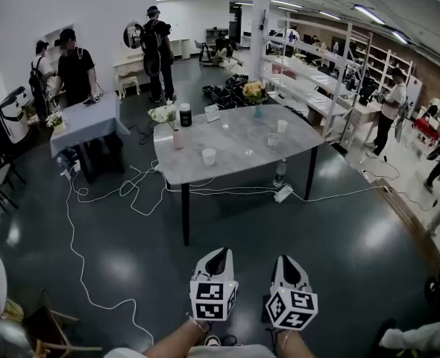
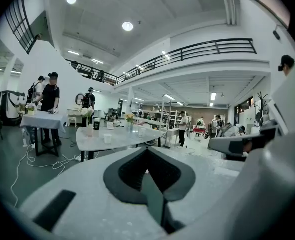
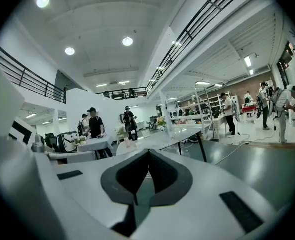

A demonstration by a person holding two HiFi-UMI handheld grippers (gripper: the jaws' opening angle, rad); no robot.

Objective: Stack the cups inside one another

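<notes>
Jaws pressed together and empty on both the left gripper [image 1: 218,253] and the right gripper [image 1: 289,260], held well short of the desk [image 1: 235,136]. On the desk a white cup [image 1: 209,156] sits near the front edge, and a second cup [image 1: 282,126] and a clear cup [image 1: 272,141] sit toward its right end, none nested. Stacking looks not yet begun; the next move calls for nearing the desk and spreading one pair of jaws around a cup.
</notes>
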